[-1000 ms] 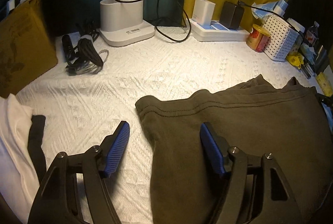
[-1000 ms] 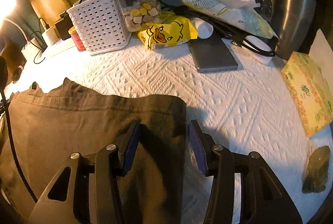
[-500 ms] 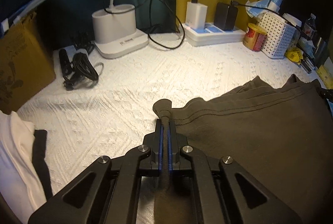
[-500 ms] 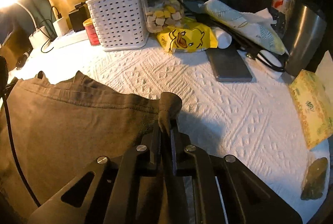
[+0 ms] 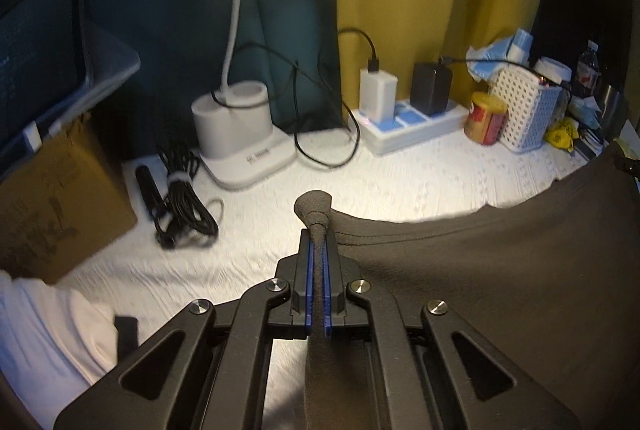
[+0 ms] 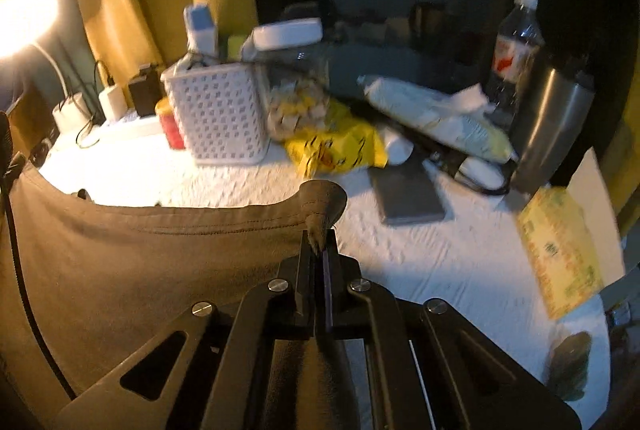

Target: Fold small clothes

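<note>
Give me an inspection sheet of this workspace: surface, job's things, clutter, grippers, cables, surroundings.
Surface: white textured cloth covers the table.
Job's things: dark olive garment, its hemmed edge raised between both grippers; white clothing lies at the left edge.
Clutter: white perforated basket, red-and-yellow can, yellow duck packet, water bottle, steel tumbler, tissue pack, cardboard box.
Grippers: left gripper shut on one garment corner; right gripper shut on the other.
Cables: black coiled bundle; leads into the power strip.
Surroundings: lamp base, yellow and teal curtains, dark window.
</note>
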Tool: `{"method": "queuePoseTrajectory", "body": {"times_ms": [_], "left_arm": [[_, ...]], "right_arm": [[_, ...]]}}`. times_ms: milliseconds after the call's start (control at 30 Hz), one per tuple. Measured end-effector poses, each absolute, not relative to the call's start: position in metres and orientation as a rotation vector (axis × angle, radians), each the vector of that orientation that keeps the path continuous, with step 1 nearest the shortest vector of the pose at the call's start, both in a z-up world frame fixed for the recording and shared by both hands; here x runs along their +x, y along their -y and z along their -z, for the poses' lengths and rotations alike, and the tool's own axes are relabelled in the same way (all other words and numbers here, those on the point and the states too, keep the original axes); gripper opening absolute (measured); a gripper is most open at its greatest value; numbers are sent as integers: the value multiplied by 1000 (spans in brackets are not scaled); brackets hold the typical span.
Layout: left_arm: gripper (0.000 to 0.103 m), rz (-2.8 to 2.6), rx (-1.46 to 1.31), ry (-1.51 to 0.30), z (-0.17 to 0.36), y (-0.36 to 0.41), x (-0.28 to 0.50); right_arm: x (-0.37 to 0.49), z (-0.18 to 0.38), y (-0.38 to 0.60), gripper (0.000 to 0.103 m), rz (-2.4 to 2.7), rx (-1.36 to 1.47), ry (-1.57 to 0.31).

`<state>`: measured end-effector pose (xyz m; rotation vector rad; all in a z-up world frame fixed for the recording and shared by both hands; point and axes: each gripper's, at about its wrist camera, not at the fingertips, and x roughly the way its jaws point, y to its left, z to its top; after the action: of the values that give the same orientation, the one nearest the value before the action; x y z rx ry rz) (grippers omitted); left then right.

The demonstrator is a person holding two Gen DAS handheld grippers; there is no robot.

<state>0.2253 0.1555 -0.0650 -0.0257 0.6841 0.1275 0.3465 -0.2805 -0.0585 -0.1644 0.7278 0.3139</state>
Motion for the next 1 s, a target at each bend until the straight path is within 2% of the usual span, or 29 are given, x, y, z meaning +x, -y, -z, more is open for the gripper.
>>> {"method": "queuePoseTrajectory", "body": {"times_ms": [133, 400, 833, 900, 933, 967, 1000], "left_arm": [[2, -119, -18, -677, 62, -159, 233], [2, -108, -65, -755, 89, -161, 260], [4, -158, -143, -820, 94, -167, 258], [4, -173, -140, -815, 91, -167, 255], [5, -180, -141, -810, 88, -168, 253], [16, -189, -149, -805, 87, -169, 250], [40, -193, -163, -796, 84, -170, 246]], "right_arm": [[354, 56, 288, 3, -304, -159, -722], [374, 92, 287, 3, -291, -164, -804], [379, 111, 280, 4, -227, -206, -869], [378, 110, 279, 9, -213, -214, -866], [379, 109, 279, 21, -205, -214, -865], [379, 108, 280, 27, -192, -214, -863], [378, 106, 282, 38, -186, -205, -862]]}}
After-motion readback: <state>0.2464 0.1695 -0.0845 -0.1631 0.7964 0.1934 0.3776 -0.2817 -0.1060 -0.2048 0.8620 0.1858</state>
